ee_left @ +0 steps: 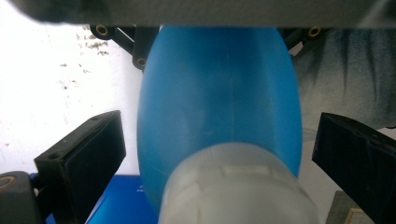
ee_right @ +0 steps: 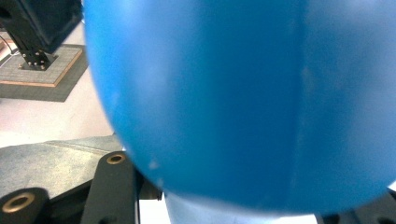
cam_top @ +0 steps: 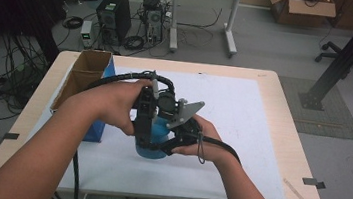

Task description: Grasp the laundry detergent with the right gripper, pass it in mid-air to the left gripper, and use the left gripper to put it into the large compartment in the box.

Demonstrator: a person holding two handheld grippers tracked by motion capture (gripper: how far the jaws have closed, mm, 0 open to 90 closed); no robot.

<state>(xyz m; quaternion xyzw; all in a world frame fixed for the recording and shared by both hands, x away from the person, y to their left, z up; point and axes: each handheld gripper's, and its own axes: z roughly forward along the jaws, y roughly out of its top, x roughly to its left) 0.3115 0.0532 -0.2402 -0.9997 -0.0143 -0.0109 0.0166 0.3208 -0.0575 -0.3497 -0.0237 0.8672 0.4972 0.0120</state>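
Note:
A blue plastic bottle with a pale translucent cap stands over the white mat, between both hands. In the right gripper view the bottle's blue body bulges right against the camera. My right gripper is shut on its lower body from the right. My left gripper comes down from above. In the left gripper view its two black pads stand on either side of the bottle's shoulder, with a narrow gap on each side. My left gripper is open.
An open cardboard box stands at the table's left, with a blue box in front of it. The white mat covers most of the wooden table. Computers and cables lie on the floor beyond.

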